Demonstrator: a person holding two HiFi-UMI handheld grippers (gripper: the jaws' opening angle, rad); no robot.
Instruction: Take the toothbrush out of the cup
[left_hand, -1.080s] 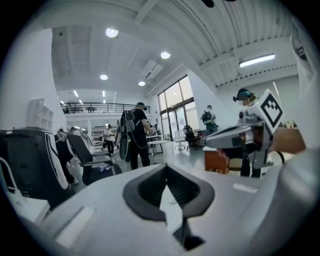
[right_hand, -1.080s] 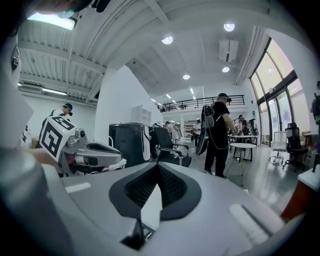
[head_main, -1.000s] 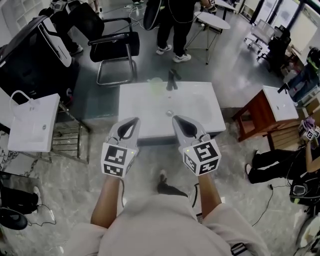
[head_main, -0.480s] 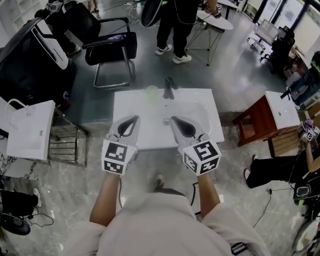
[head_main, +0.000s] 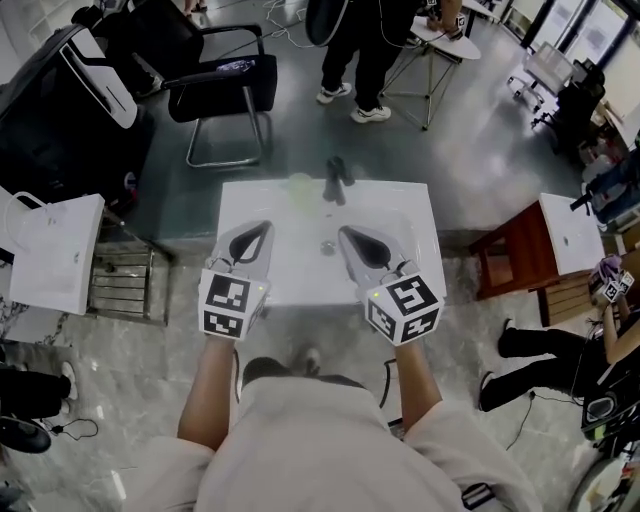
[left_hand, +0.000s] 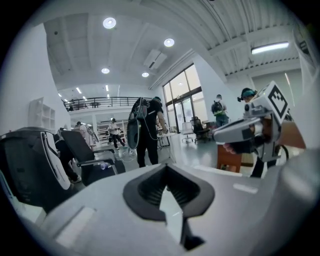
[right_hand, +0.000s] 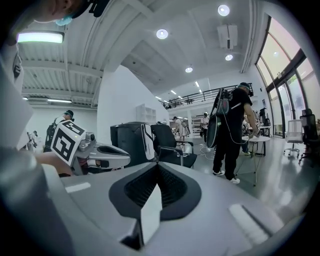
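Two grippers, the left gripper and the right gripper, hang over the near side of the sink, each with its jaws pressed together on nothing. The pale green cup stands at the sink's far edge, just beside the tap, well apart from both. The toothbrush is too small for me to make out. I'd worry that a reach with jaws unopened topples the light cup, that a gripper clips the tap, or that a slanted pull drags the cup along
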